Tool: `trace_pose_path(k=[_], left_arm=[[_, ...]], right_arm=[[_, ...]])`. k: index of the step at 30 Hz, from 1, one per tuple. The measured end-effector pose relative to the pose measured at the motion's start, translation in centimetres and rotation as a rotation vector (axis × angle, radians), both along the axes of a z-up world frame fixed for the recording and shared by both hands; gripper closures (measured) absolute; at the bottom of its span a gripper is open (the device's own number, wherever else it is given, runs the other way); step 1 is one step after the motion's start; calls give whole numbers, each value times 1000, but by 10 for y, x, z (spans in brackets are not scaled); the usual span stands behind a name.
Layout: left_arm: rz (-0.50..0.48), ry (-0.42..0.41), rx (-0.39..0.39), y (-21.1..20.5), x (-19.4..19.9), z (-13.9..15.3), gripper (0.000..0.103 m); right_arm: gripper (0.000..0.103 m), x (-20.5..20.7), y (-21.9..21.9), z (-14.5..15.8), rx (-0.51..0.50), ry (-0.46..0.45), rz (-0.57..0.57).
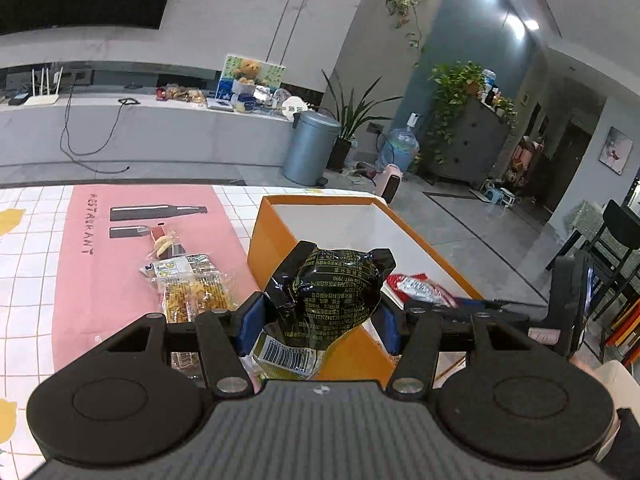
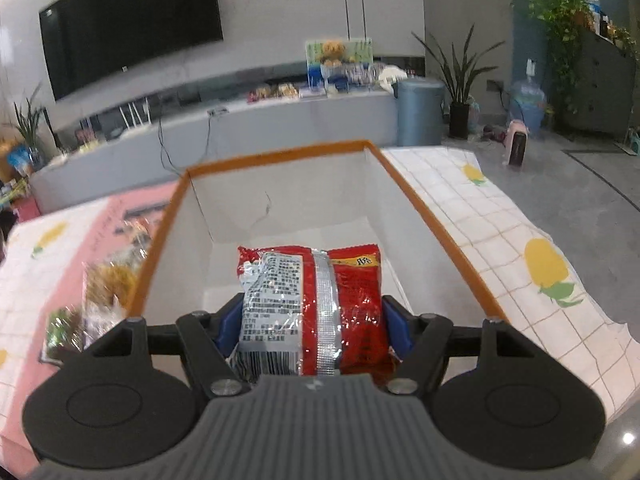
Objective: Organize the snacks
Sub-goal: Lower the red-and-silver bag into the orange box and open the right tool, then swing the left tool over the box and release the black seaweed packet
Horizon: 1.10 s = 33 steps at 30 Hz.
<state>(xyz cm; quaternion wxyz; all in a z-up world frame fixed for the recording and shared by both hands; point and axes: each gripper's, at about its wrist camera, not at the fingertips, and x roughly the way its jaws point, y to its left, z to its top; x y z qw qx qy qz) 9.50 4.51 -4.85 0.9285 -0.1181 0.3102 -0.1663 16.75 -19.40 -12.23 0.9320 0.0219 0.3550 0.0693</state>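
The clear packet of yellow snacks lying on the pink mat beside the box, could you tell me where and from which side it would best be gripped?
Judging by its pose, the clear packet of yellow snacks lies flat, lengthwise toward the camera. Come down from above and pinch across its narrow width near the middle. The left gripper, nearest it, already holds the dark packet, so that would need releasing into the orange box first.

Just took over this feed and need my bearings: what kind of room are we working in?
Most likely a home living room. A wall-mounted TV hangs over a long low media console, with potted houseplants and a water jug on the floor nearby. The work surface is a table under a grid-pattern tablecloth.
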Motion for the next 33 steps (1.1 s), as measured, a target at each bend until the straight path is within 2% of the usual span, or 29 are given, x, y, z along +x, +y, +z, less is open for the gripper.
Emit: trace_pose_path(k=[3, 8, 12, 14, 17, 21, 25, 31, 33], left_arm=[[-8, 24, 5, -1, 4, 0, 38], [-3, 22, 58, -11, 0, 0, 38], [-6, 33, 60, -18, -3, 1, 38], [-7, 28, 62, -22, -4, 3, 38], [-9, 20, 53, -31, -5, 7, 38], [-21, 9, 44, -53, 1, 11, 38], [-65, 17, 39, -87, 13, 7, 38], [-124, 115, 25, -134, 41, -14, 38], [-151, 126, 45, -149, 51, -20, 38]], right_arm=[[34, 10, 1, -2, -28, 3, -14], [33, 20, 6, -7, -80, 29, -29], [19, 18, 8, -5, -120, 9, -25], [18, 11, 4, 4, -95, -43, -26], [7, -8, -8, 26, -49, -170, -85], [6, -25, -39, 46, 125, -271, -164], [6, -32, -58, 51, 142, -301, -235], [6, -35, -80, 55, 170, -309, -302], [6, -36, -87, 56, 174, -311, -317]])
